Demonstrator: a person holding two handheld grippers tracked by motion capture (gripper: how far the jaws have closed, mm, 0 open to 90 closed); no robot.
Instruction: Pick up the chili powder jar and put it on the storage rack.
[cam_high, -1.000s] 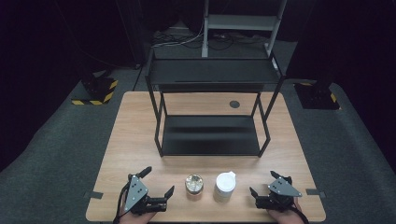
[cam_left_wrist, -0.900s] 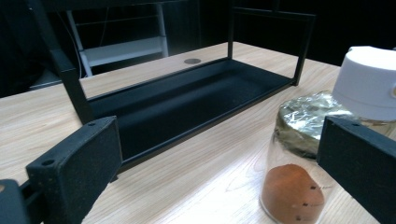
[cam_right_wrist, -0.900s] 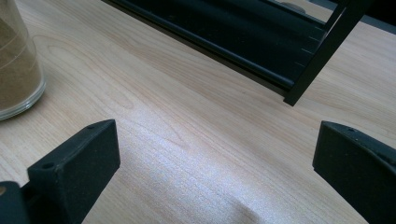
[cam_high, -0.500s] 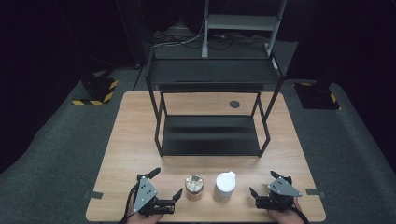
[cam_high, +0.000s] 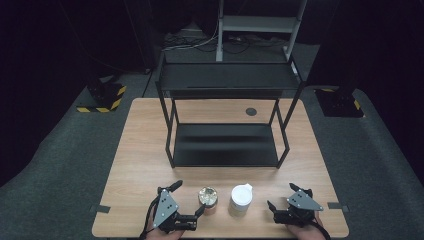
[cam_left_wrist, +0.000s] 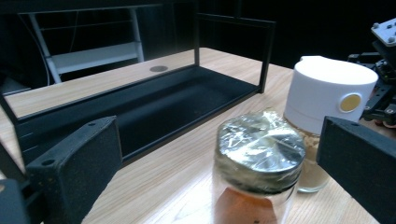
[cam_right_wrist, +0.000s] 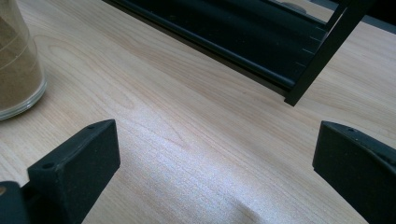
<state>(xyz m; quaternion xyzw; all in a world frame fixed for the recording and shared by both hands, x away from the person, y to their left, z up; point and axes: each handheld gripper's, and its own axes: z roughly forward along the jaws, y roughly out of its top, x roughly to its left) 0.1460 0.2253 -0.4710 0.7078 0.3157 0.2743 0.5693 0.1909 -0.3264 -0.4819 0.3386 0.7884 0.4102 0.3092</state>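
A small glass jar with a foil-wrapped lid (cam_high: 208, 196) (cam_left_wrist: 258, 154) stands near the table's front edge. Just right of it is a jar with a white lid (cam_high: 241, 196) (cam_left_wrist: 327, 93) holding brown powder (cam_right_wrist: 14, 60). My left gripper (cam_high: 189, 198) (cam_left_wrist: 215, 154) is open, its jaws wide on either side of the foil-lidded jar and apart from it. My right gripper (cam_high: 281, 196) (cam_right_wrist: 215, 154) is open over bare wood, right of the white-lidded jar, with nothing between its jaws.
A black two-tier metal rack (cam_high: 227, 145) (cam_left_wrist: 140, 107) stands mid-table, its low shelf facing me; one leg (cam_right_wrist: 327, 51) rises ahead of the right gripper. A round dark hole (cam_high: 251, 111) lies behind it. The wooden table (cam_high: 140, 150) ends close behind both hands.
My left gripper has moved right and turned towards the foil-lidded jar, which now sits between its open jaws. The right gripper and both jars have stayed put.
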